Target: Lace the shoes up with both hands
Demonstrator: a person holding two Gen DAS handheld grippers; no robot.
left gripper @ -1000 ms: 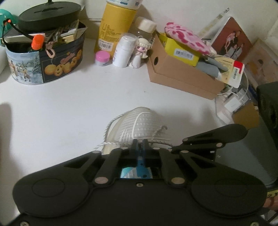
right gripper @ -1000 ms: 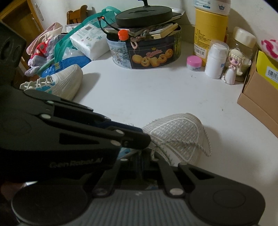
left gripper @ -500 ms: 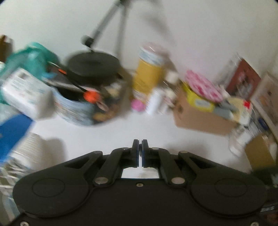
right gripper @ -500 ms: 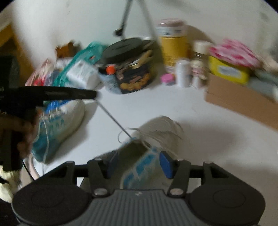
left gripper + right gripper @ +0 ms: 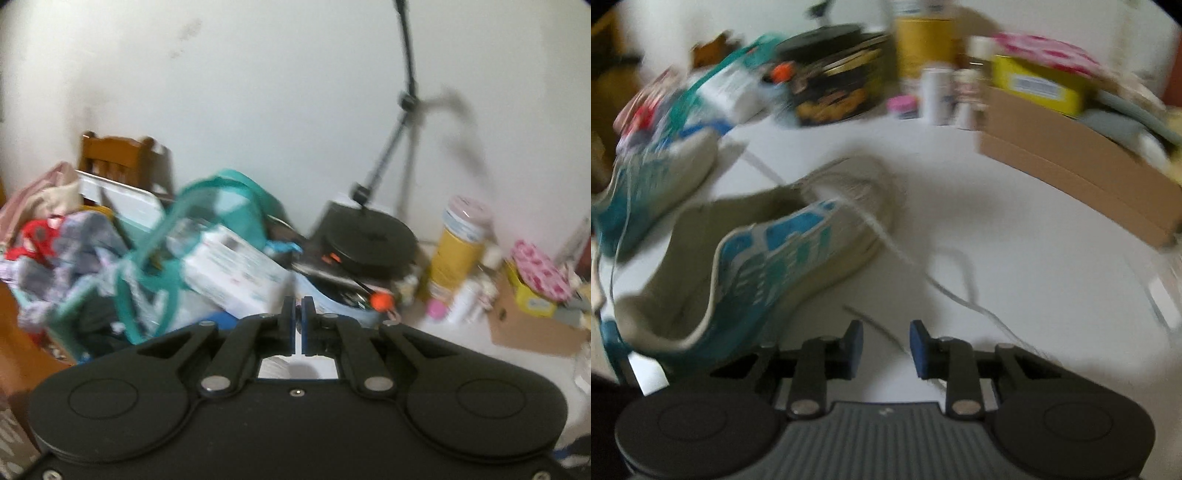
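While both views are smeared by blur, the layout reads clearly enough. Largest is the white table (image 5: 1015, 229), with clutter along its far edge against a pale wall (image 5: 258, 92). Next comes a brown box (image 5: 1071, 162) at the right, a yellow carton (image 5: 1038, 85) sitting in it. A dark tin (image 5: 831, 92) with a black lid stands at the back, a yellow tube (image 5: 923, 40) and small bottles beside it, and a teal bag (image 5: 207, 236) heaped with cloth lies to the left.

On the table near the right gripper (image 5: 886, 341) lies 1 shoe (image 5: 768, 258) — white and blue, toe pointing away, its opening toward the camera. A 2nd shoe (image 5: 653, 184) lies further left, apart from the 1st. A white lace (image 5: 945, 291) trails from the near shoe across the table toward the right gripper, where a strand passes between the blue pads (image 5: 855, 343); the jaws are closing, but the pads do not press on it.

Raised and facing the clutter and wall, the left gripper (image 5: 298, 325) has its jaws closed — pads together, and whether a lace is pinched between them I cannot tell.
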